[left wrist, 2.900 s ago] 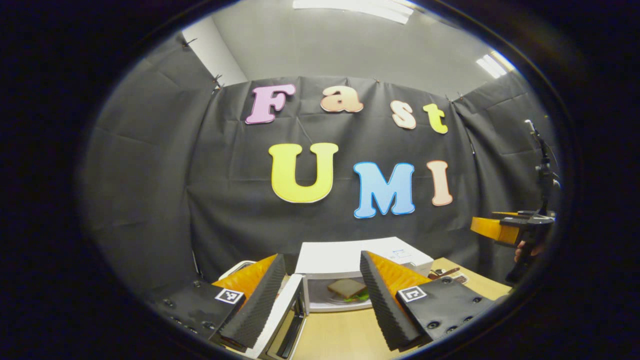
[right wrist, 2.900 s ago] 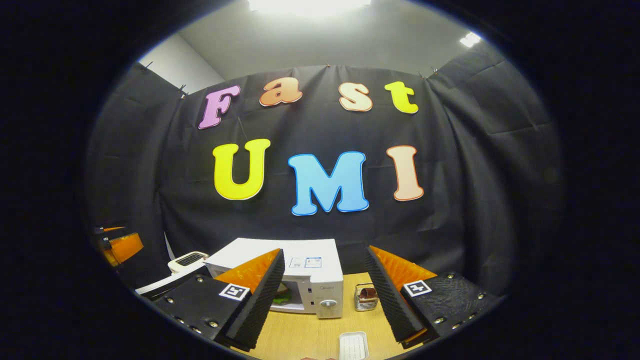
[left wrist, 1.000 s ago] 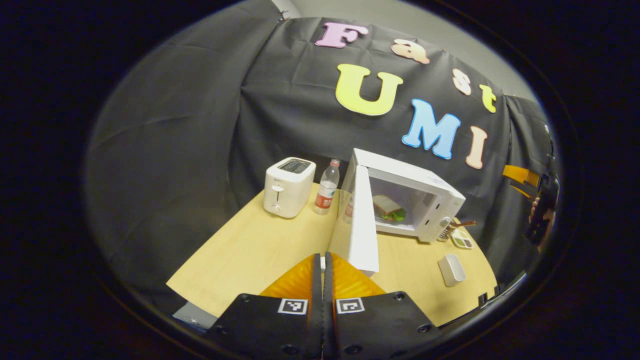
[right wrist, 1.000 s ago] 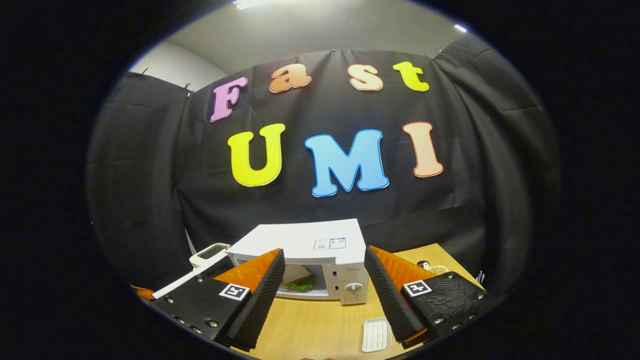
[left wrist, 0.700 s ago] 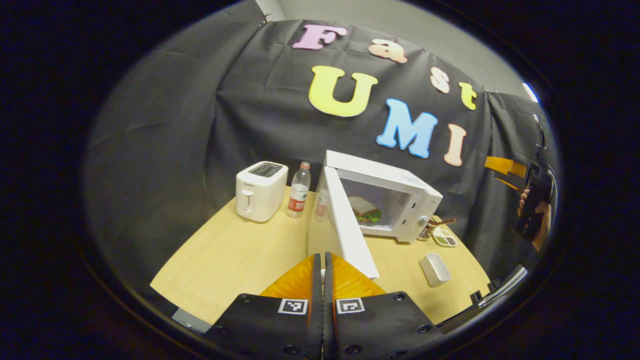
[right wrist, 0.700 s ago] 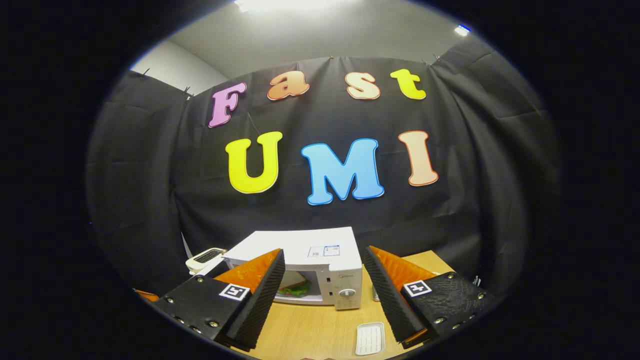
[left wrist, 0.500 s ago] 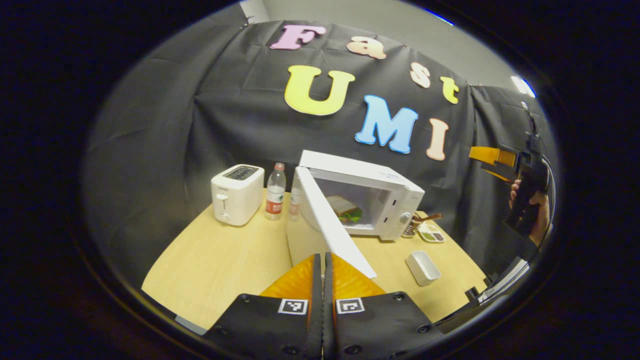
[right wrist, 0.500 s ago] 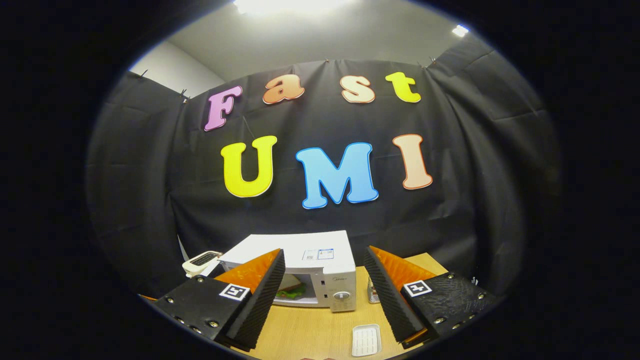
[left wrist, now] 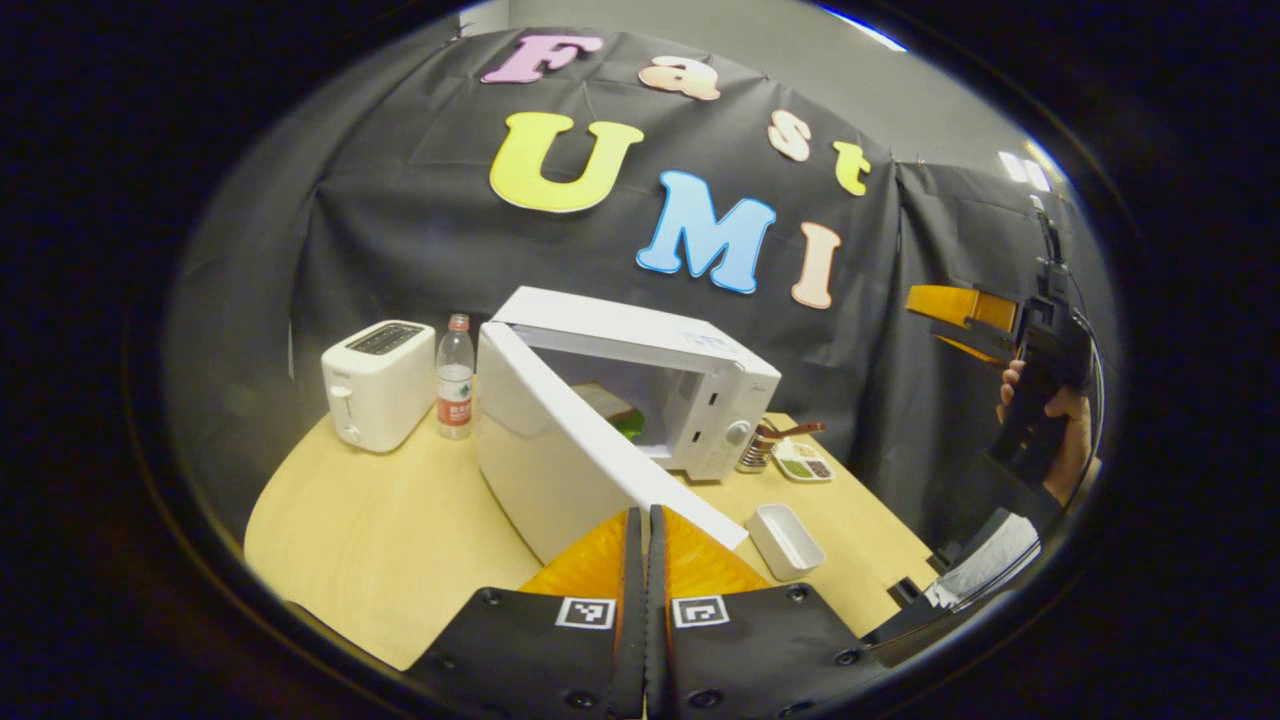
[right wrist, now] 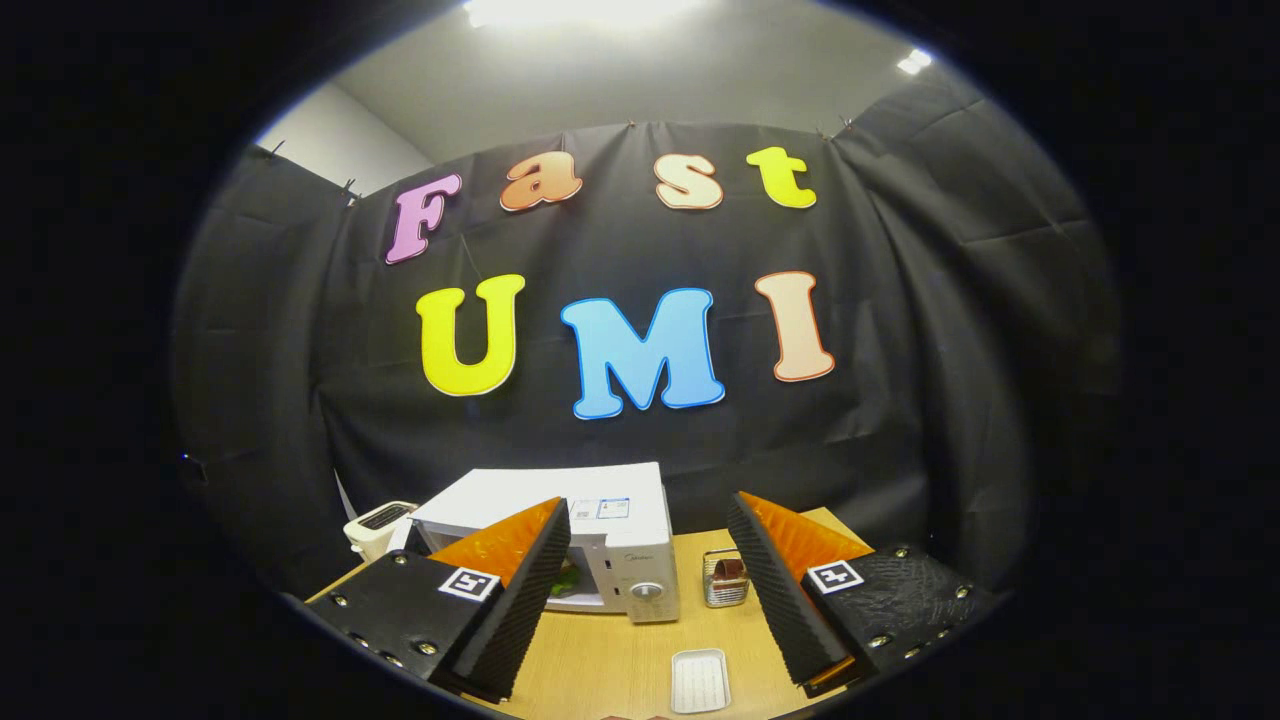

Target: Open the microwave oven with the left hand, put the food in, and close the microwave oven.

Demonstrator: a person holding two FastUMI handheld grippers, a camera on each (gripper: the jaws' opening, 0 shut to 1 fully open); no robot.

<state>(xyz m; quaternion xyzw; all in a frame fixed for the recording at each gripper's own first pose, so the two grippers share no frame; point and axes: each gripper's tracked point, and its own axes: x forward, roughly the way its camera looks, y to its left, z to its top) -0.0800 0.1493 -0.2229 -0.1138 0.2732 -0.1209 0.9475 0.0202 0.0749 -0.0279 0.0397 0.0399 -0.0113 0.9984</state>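
Wooden table (left wrist: 400, 530) bears boxy white microwave (left wrist: 640, 380), door (left wrist: 560, 450) half-open.

Ceiling lights (right wrist: 575, 10) are glaring at twelve o'clock in the right gripper view, bleaching the grey ceiling around them; a smaller fixture (right wrist: 910, 62) is shining at one o'clock. In the left gripper view, lamps (left wrist: 1022, 165) are glowing near two o'clock. Light is falling from overhead, leaving the wooden table (left wrist: 400, 530) evenly bright and the microwave (left wrist: 640, 390) casting only soft shade inside its cavity. The black cloth (right wrist: 950, 350) is soaking up light and dimming toward nine and three o'clock. Fisheye distortion is bending straight edges strongly near the rim, where detail is softening.
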